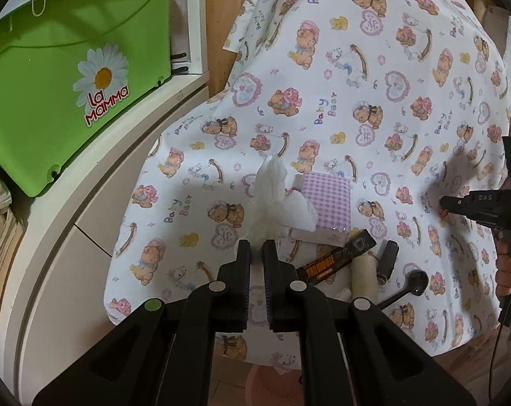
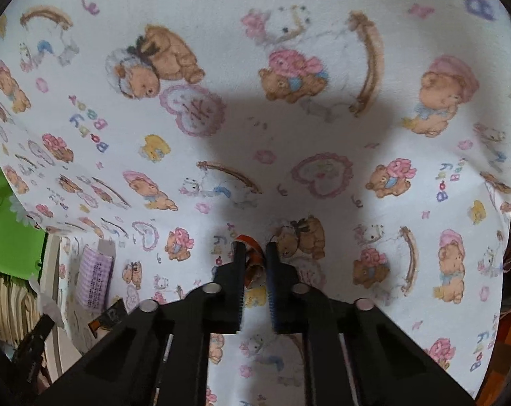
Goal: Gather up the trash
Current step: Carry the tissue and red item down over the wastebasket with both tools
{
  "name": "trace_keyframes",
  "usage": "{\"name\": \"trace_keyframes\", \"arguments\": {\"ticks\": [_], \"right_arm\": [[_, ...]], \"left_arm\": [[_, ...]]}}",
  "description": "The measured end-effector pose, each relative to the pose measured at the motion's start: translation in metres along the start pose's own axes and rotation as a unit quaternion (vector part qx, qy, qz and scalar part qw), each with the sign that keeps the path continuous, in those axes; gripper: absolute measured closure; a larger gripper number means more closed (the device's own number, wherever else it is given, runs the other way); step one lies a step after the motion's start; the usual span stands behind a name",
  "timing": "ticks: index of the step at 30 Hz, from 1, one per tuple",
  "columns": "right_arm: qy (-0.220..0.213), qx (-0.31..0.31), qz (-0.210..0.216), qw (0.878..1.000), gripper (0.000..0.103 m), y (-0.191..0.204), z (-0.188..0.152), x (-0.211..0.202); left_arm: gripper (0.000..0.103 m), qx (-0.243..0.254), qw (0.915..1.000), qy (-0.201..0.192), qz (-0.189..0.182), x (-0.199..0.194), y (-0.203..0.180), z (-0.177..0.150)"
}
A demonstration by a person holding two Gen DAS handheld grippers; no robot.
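Observation:
My left gripper (image 1: 256, 248) is shut on a crumpled white tissue (image 1: 272, 206), which sticks up from its fingertips above the teddy-bear tablecloth (image 1: 374, 77). My right gripper (image 2: 255, 252) is shut on a small orange wrapper (image 2: 253, 264) and hangs over the cloth; in the left wrist view it shows at the right edge (image 1: 442, 203) with the orange bit at its tip. A lilac checked box (image 1: 328, 203) lies just beyond the tissue; it also shows in the right wrist view (image 2: 96, 279).
A black and orange packet (image 1: 336, 258), a cardboard tube (image 1: 363, 275), a dark roller (image 1: 387, 258) and a black spoon (image 1: 411, 286) lie near the table's front. A green "La Mamma" bin (image 1: 62, 77) sits on a white cabinet (image 1: 96, 209) at the left.

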State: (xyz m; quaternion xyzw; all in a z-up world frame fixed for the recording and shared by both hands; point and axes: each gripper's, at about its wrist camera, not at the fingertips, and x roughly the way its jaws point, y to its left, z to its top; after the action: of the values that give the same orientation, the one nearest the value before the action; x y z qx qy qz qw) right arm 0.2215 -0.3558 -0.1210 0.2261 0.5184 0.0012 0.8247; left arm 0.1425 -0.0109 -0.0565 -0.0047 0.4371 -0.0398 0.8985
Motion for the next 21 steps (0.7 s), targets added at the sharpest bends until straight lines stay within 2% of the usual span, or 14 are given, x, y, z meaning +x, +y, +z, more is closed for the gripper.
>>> {"name": "trace_keyframes", "arguments": {"ticks": [7, 11, 14, 21], "right_arm": [[-0.026, -0.035, 0.031, 0.999, 0.094, 0.014, -0.012, -0.032], [-0.041, -0.079, 0.027, 0.996, 0.094, 0.031, -0.034, -0.051], [-0.053, -0.088, 0.026, 0.994, 0.094, 0.036, -0.051, -0.069], [-0.075, -0.142, 0.077, 0.984, 0.094, 0.068, -0.1, -0.119]], "left_arm": [[0.096, 0.002, 1.0, -0.004, -0.005, -0.005, -0.002, -0.001], [0.096, 0.006, 0.9999, -0.005, -0.009, -0.011, -0.007, -0.002], [0.096, 0.007, 0.9998, -0.006, -0.02, -0.018, -0.011, -0.004], [0.096, 0.014, 0.9994, -0.008, -0.032, -0.039, -0.018, -0.016]]}}
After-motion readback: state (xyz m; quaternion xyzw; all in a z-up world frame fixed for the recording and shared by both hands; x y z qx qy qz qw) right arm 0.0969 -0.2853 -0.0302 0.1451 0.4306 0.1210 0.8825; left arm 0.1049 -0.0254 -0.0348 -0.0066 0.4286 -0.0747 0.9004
